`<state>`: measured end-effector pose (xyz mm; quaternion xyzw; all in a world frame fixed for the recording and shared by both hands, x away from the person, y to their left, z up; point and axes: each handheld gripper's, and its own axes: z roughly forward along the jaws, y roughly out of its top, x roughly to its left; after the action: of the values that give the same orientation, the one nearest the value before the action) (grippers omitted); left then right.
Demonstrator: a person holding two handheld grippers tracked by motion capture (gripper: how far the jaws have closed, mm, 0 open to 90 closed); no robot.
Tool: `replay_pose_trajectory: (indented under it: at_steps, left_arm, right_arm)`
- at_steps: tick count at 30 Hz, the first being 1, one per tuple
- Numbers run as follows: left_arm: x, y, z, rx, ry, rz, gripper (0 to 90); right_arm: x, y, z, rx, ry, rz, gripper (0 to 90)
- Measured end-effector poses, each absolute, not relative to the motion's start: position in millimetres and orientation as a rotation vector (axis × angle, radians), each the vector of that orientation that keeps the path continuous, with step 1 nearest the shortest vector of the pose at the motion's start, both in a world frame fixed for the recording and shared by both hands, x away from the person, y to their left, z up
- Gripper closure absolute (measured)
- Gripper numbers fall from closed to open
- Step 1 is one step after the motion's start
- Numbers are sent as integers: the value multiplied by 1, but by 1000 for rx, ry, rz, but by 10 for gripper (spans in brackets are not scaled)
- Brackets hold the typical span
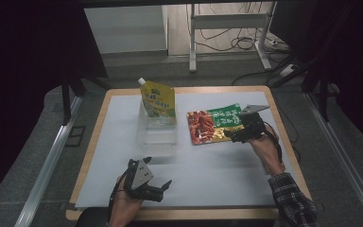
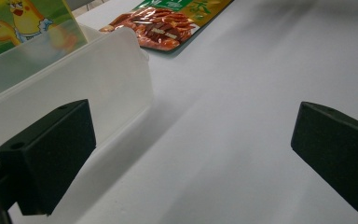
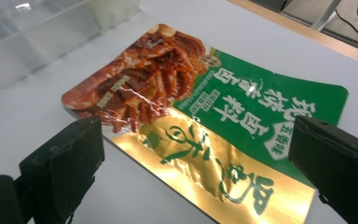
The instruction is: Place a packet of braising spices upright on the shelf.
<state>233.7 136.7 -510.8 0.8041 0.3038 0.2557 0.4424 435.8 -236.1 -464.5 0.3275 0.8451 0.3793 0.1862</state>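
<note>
A flat snack packet in red, green and gold lies on the white mat right of centre; the right gripper view shows the packet close up. My right gripper hovers at its right end, open, jaws astride the gold part, nothing held. A clear plastic box stands mid-table with a yellow spouted pouch upright in it. My left gripper rests near the front edge, open and empty. In the left gripper view the box wall stands just left of the open gripper.
The white mat covers a wooden table. Beyond the far edge stand a metal frame and floor cables. Dark curtains hang at both sides. Bare mat lies between the two grippers.
</note>
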Motion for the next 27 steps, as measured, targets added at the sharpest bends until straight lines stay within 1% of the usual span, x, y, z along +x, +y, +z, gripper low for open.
replay_pose_trajectory:
  at_steps: [13, 27]
  left_arm:
    - [234, 136, -511, 2001, 748, 635, 0]
    - [234, 136, -511, 2004, 747, 635, 0]
  right_arm:
    - [445, -255, -480, 1034, 2379, 1028, 35]
    - [458, -270, -502, 1242, 2426, 943, 35]
